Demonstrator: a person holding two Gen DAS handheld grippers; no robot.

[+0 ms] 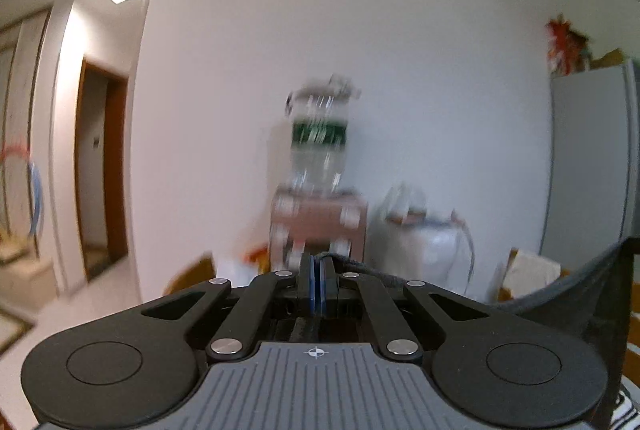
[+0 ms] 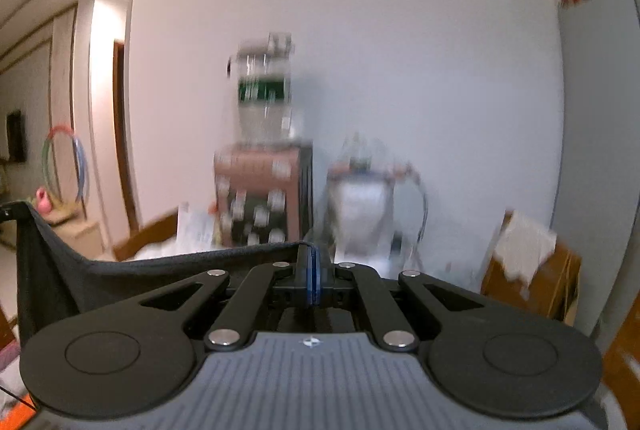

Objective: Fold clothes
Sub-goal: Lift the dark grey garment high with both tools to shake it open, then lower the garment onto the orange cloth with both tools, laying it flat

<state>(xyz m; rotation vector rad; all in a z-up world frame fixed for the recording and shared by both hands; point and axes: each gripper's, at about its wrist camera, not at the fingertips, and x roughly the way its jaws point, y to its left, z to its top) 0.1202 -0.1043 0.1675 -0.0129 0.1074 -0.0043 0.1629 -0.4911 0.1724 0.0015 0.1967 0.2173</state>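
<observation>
Both tools were clenched on a dark garment (image 2: 160,266): the left gripper (image 1: 318,270) pinched its edge, which ran off toward 3 o'clock, and the right gripper (image 2: 313,262) pinched the same hem, sagging toward 9 o'clock. The cloth hung stretched in the air between them (no folds showed), so folding it flat seemingly remained.

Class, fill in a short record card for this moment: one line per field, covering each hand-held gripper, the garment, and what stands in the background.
left hand-held gripper: shut on the dark garment's edge
right hand-held gripper: shut on the same garment's edge
dark garment: held up, its top edge sagging between the two grippers
water bottle: blurred, green label, atop a brown stand
wall: plain white
image quality: motion blur
</observation>
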